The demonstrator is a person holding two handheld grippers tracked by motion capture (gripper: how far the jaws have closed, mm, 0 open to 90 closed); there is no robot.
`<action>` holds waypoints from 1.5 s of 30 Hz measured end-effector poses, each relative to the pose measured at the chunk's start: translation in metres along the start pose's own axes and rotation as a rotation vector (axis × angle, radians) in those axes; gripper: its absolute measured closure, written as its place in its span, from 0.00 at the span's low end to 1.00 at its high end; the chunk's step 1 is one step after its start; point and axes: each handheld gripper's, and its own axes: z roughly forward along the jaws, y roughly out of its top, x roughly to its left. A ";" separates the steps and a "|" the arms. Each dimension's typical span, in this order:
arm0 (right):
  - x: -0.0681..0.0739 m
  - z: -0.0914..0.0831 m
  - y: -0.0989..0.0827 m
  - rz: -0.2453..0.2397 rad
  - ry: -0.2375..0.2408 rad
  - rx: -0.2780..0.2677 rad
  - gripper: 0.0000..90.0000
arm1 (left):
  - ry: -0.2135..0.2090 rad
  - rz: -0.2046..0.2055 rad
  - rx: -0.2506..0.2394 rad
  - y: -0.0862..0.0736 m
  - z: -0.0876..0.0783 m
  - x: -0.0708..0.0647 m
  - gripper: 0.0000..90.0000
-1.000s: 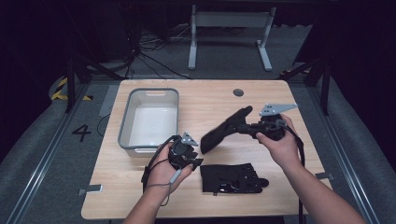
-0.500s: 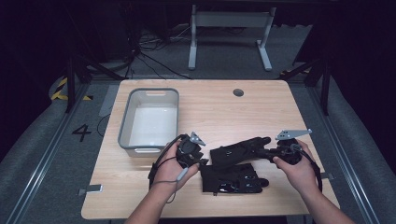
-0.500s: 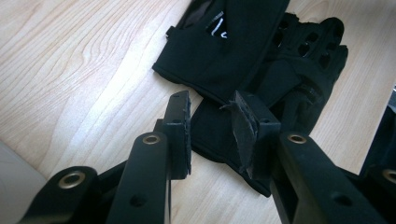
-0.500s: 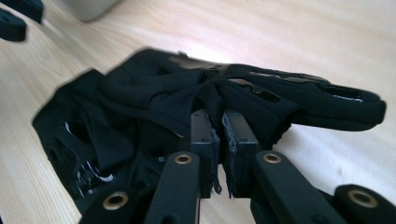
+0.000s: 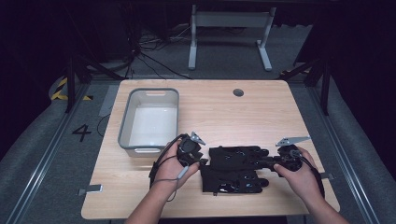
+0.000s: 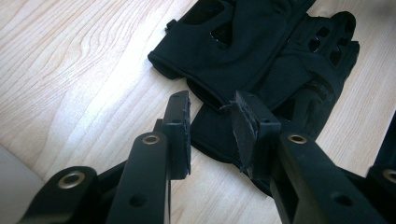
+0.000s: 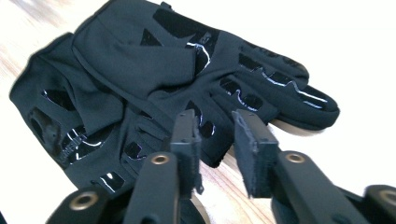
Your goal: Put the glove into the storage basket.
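In the high view the lower glove (image 5: 233,179) is partly covered by the upper glove (image 5: 238,156) lying on it. In the left gripper view the upper glove's fingers run off the top edge. Whether the right gripper (image 7: 215,140) touches fabric cannot be told.

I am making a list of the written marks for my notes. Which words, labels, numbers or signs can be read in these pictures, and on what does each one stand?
"4": a dark numeral on the grey floor, left of the table.
Yellow and black hazard stripes on the same floor, a sign without words.
Glossy marks on the black gloves: no letters can be read.
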 end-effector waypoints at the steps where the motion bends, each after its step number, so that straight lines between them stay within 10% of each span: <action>1: -0.001 -0.002 0.000 -0.003 -0.001 -0.007 0.77 | -0.001 -0.001 -0.002 0.001 0.001 0.000 0.75; 20: -0.031 -0.017 0.034 -0.066 -0.080 -0.046 0.72 | -0.004 -0.012 0.022 0.032 0.019 0.006 0.73; 30: -0.061 0.016 0.053 -0.052 -0.084 0.030 0.70 | 0.012 -0.071 0.056 0.046 0.045 0.024 0.73; 45: -0.057 0.050 0.054 -0.060 -0.059 0.144 0.67 | 0.035 -0.102 0.147 0.049 0.077 0.033 0.72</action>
